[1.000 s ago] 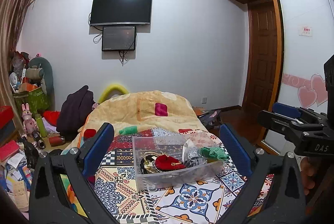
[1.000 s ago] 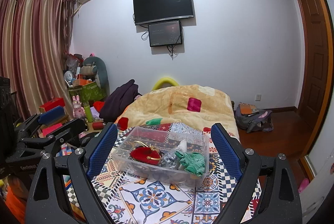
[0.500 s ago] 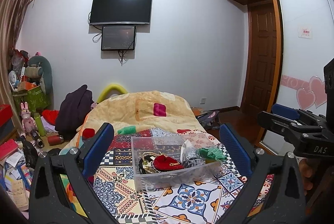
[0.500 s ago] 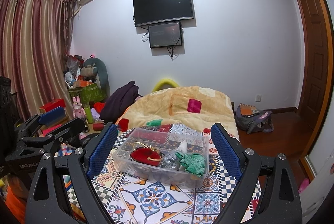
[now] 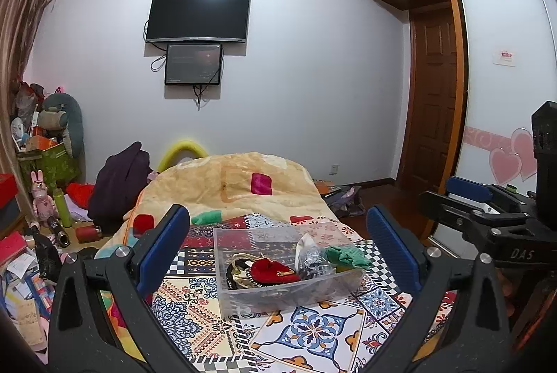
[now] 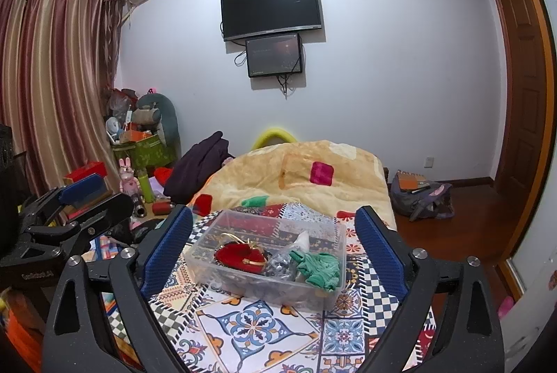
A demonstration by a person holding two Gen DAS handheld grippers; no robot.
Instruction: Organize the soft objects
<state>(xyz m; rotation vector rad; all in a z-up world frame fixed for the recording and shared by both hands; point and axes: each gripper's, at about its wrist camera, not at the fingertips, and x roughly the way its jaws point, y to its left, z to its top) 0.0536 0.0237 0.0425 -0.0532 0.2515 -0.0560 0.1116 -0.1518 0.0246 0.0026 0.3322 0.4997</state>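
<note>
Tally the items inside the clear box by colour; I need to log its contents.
Inside the clear box:
Red and gold pouch: 1
Green cloth: 1
Clear plastic bag with dark contents: 1
Total: 3, as far as shows; anything beneath is hidden.

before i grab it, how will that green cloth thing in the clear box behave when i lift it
The green cloth lies crumpled and folded on itself in the clear box, so it will probably hang limp and lengthen when lifted. It looks thin, likely light. It lies against the clear crinkled bag, which might drag along. Both the left hand-held gripper and the right hand-held gripper are open, short of it.
</note>
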